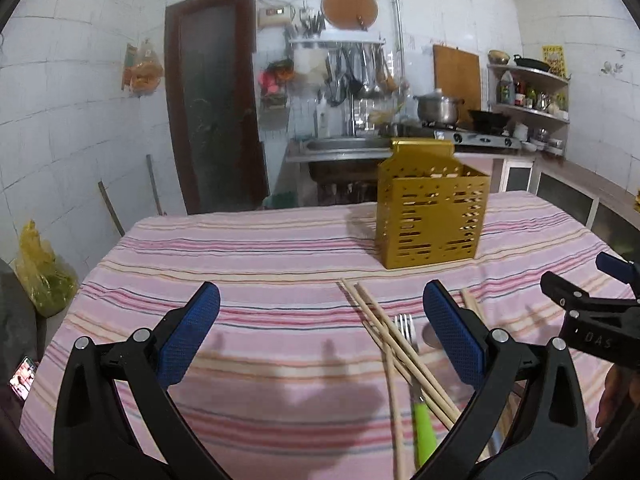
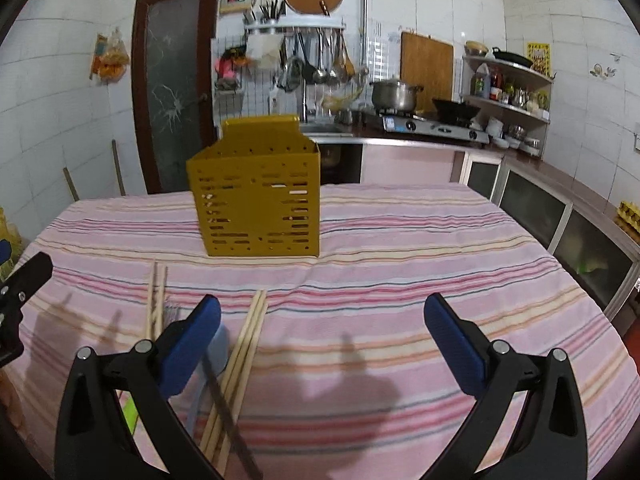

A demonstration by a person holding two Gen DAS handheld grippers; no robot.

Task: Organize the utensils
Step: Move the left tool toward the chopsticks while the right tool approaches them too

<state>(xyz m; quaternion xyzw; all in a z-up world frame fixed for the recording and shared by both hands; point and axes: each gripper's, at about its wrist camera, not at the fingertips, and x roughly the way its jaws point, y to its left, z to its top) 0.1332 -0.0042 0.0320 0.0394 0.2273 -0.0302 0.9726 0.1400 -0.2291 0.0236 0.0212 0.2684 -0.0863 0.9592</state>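
Both grippers hover low over the striped desk (image 1: pixel 260 248), empty. Left gripper (image 1: pixel 320 336): fingers spread wide. Right gripper (image 2: pixel 322 340): fingers likewise apart, gripping nothing.

Utensils lie loose on the cloth at the near edge: a bundle of wooden chopsticks (image 1: pixel 384 328) crossing over a fork with a green handle (image 1: pixel 416 376); a second chopstick bundle (image 2: pixel 244 356) just beside the right gripper's left finger, with a dark slim utensil (image 2: pixel 228 412) lying across it. The yellow perforated holder (image 2: pixel 260 196) stands upright farther back, well apart from the pile.

Risks, as judged: chopsticks overlap the fork, so a pinch may lift several pieces or flick one off the desk. Thin round sticks could roll or slip from the pads. The two grippers sit near each other over the same pile; they may collide.

Around: sink, stove, pot, hanging ladles, all behind the desk, out of the way.
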